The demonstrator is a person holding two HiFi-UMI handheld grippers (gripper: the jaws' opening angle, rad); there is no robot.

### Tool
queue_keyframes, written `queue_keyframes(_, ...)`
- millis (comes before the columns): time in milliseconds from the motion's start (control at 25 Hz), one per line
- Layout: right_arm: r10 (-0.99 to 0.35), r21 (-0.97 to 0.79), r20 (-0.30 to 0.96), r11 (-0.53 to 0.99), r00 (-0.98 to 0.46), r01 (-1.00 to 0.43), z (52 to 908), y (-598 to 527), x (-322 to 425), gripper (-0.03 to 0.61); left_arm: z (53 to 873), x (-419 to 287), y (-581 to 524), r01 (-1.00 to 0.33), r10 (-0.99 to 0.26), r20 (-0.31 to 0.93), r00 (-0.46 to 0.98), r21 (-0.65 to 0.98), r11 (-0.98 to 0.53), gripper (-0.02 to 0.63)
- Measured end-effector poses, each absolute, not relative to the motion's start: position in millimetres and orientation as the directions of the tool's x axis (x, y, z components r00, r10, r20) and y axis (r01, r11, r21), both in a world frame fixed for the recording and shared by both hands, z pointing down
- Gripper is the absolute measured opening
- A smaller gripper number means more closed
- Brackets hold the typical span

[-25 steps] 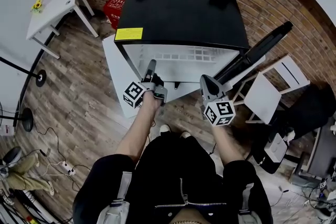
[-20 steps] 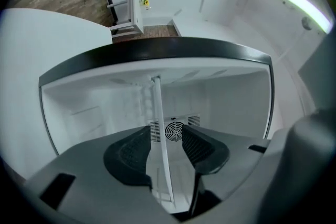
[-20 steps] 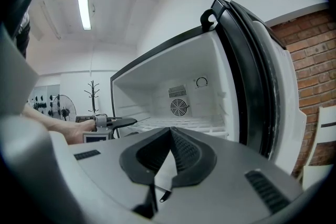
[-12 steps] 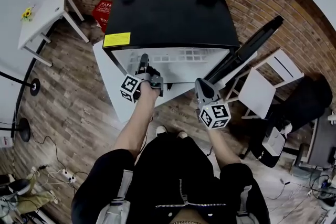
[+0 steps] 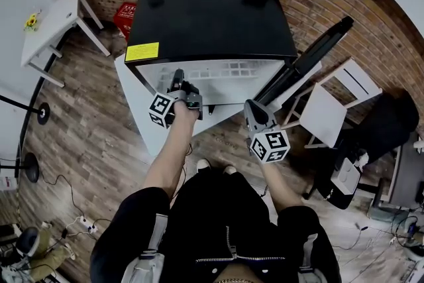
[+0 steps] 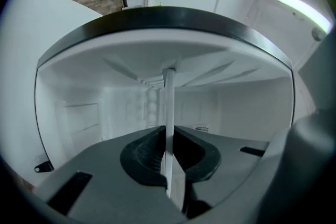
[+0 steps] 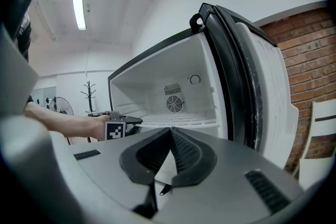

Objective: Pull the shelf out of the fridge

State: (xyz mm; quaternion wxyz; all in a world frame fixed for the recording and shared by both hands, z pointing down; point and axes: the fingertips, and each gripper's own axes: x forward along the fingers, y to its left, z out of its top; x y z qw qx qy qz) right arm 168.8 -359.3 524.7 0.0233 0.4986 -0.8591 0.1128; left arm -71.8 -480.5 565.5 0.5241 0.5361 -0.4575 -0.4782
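Left gripper (image 6: 168, 131), wide open a second ago, is closing onto the front edge of the wire shelf (image 5: 228, 69), which is still seated in the fridge (image 5: 212, 16). The pull can likely begin. Right gripper (image 7: 169, 132) is idle outside, its jaws together and empty.

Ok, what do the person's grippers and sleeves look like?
The left gripper and right gripper are grey with dark ribbed pads and a white cube of black square markers. The left's jaws are closing on the shelf edge. Bare forearms; black zipped jacket.

We wear a black jacket (image 5: 192, 222) with a silver zip (image 5: 229, 235) down the front, black sleeves (image 5: 126, 215) stopping above the elbows, pale grey straps (image 5: 154, 242) over both shoulders, and white shoes (image 5: 207, 164).
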Motion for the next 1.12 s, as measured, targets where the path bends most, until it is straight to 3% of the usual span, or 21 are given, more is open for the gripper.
queue_keyframes(480, -0.823, -0.267, 0.174, 0.490, -0.541, -0.830, 541.2, -349.7, 150.8, 0.008, 563.1, -71.3, -468.6, 0.000, -0.987, -0.025, 0.157, 1.000, -0.025, 0.037)
queue_keyframes(560, -0.818, -0.324, 0.173, 0.479, -0.549, -0.816, 545.0, -349.1, 151.3, 0.029, 563.3, -70.9, -467.2, -0.001, -0.986, -0.028, 0.163, 1.000, -0.028, 0.037)
queue_keyframes(800, -0.803, -0.654, 0.138, 0.366, -0.580, -0.662, 562.2, -354.2, 152.2, 0.168, 563.6, -70.1, -461.5, 0.000, -0.985, -0.032, 0.170, 0.999, -0.032, 0.037)
queue_keyframes(1120, -0.853, -0.849, 0.055, 0.235, -0.520, -0.474, 552.9, -386.2, 160.2, 0.179, 562.2, -68.1, -446.6, 0.001, -0.981, -0.040, 0.188, 0.999, -0.040, 0.037)
